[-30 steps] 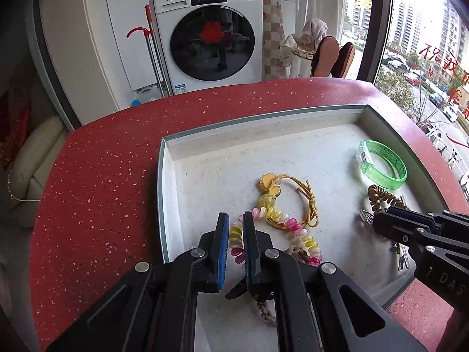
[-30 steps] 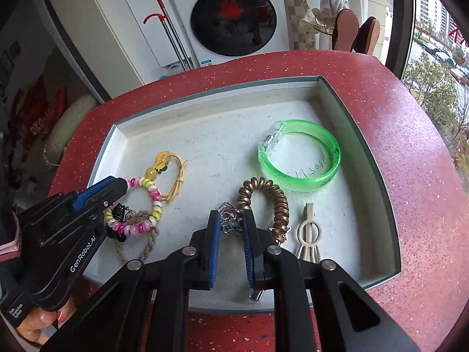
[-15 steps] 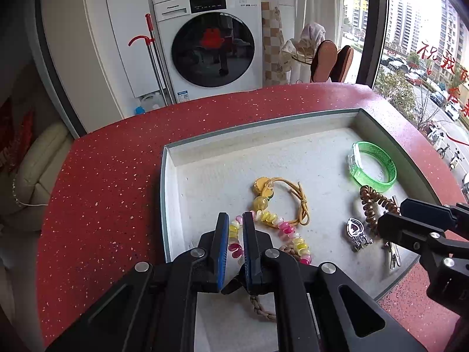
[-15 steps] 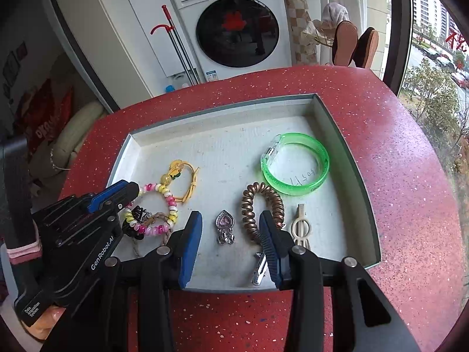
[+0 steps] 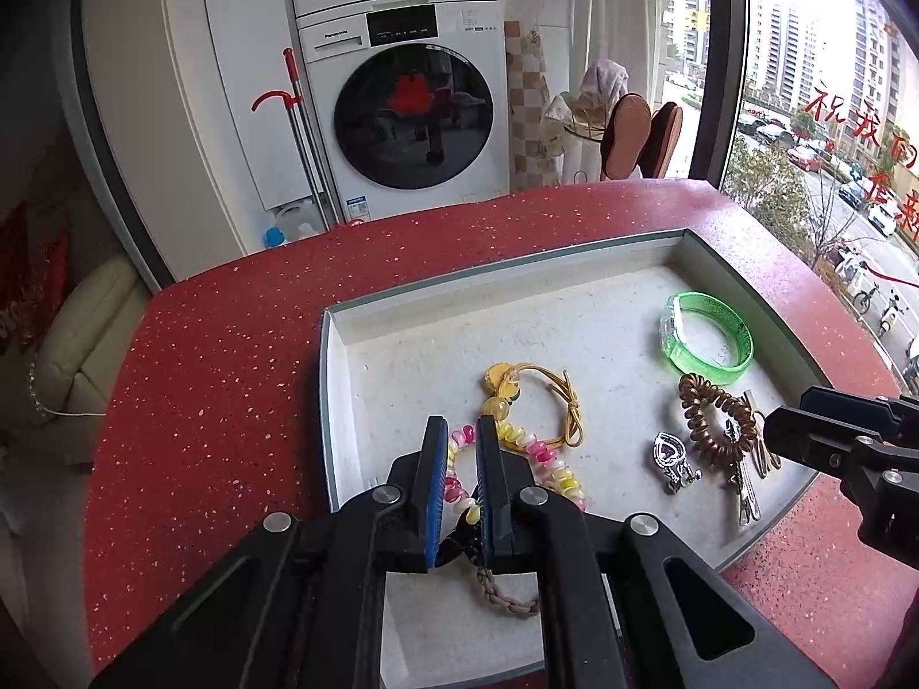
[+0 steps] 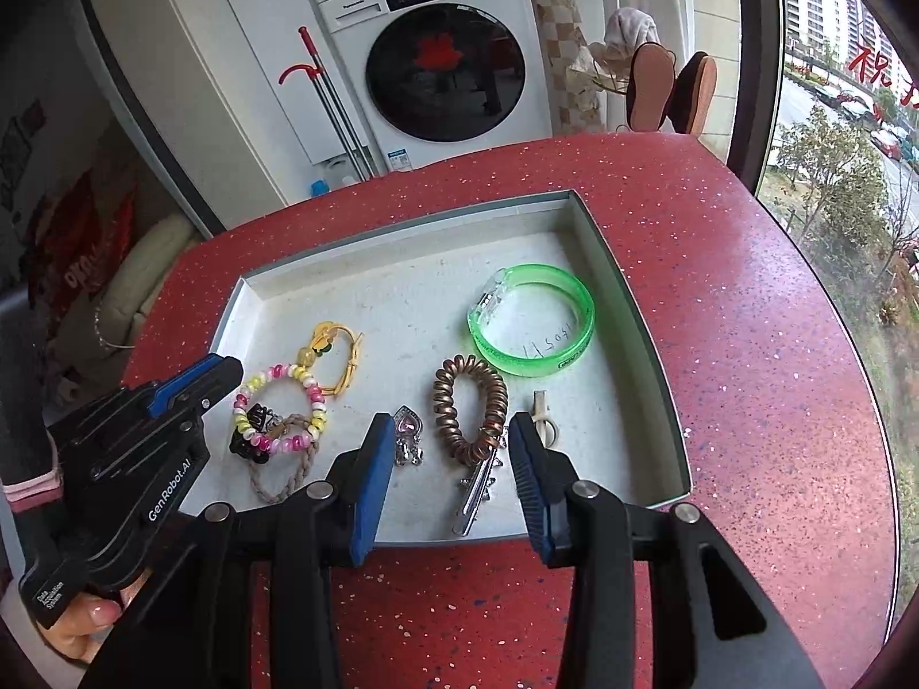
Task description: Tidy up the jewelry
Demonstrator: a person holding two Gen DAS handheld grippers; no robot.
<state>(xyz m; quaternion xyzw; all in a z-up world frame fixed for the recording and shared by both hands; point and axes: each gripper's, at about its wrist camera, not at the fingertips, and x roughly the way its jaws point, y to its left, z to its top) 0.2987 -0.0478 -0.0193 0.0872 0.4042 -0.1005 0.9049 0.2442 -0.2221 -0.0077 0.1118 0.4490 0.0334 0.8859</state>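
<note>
The right claw [image 6: 451, 448] hangs tilted down, jaws spread and empty, over the shallow grey tray [image 6: 632, 310]; the left claw [image 5: 462, 453] is closed on nothing.

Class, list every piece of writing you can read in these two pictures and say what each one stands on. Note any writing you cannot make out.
"GenRobot.AI": side of the left tongs.
"Panasonic": washing machine front panel, small, only just legible.
Red Chinese characters: on the window glass, cut off, not fully readable.
Dark handwriting inside the green bangle: not legible.
White label at the left tongs' handle end, washing machine display and sticker: too small to read.
</note>
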